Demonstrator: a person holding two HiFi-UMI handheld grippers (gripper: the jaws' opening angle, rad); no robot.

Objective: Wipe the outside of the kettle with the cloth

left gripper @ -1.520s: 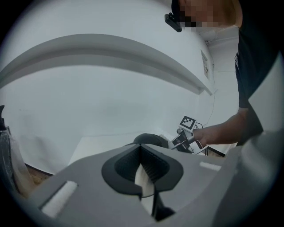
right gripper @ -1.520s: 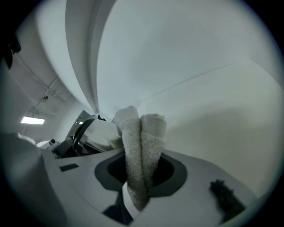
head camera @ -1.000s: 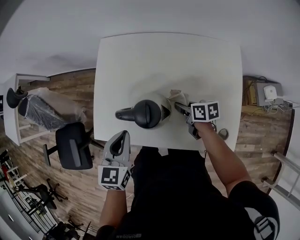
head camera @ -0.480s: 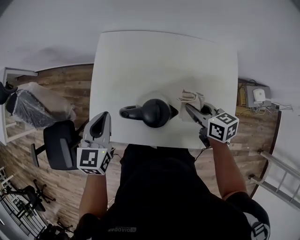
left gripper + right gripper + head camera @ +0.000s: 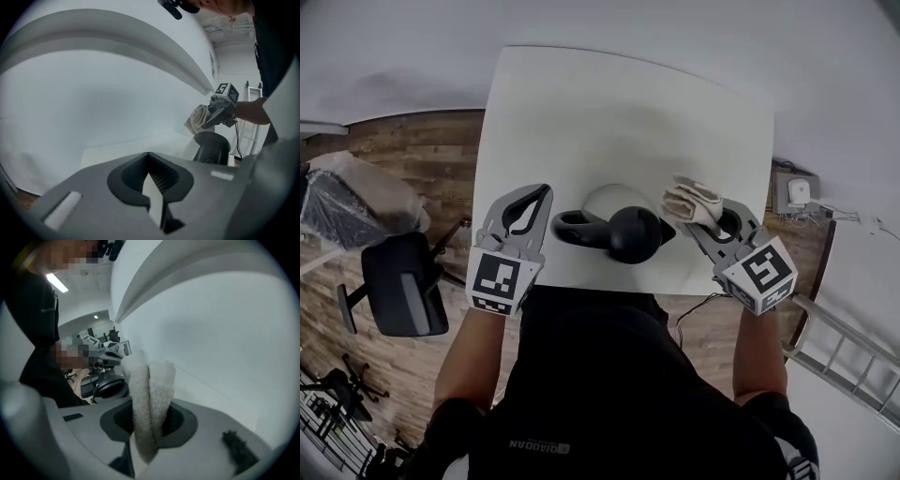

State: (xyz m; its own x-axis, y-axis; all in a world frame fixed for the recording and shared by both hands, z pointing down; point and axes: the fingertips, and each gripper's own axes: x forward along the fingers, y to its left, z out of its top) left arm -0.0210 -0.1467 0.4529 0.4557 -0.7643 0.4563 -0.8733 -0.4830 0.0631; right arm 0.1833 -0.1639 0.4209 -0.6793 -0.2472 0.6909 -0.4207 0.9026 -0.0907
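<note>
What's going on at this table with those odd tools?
A person stands at a white table with a hand-held gripper in each hand, set to wipe a kettle. The right hand-held gripper is clamped shut on a folded pale cloth, held just off the kettle's right side; whether it touches the kettle is hard to tell. The left hand-held gripper is shut and empty, hovering near the kettle's black handle without gripping it.

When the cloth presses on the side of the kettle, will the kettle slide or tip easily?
Probably it slides: the kettle stands on a smooth white table, and the left tool, shut and empty, is not holding it. Tipping seems less likely; its body looks wide.
</note>
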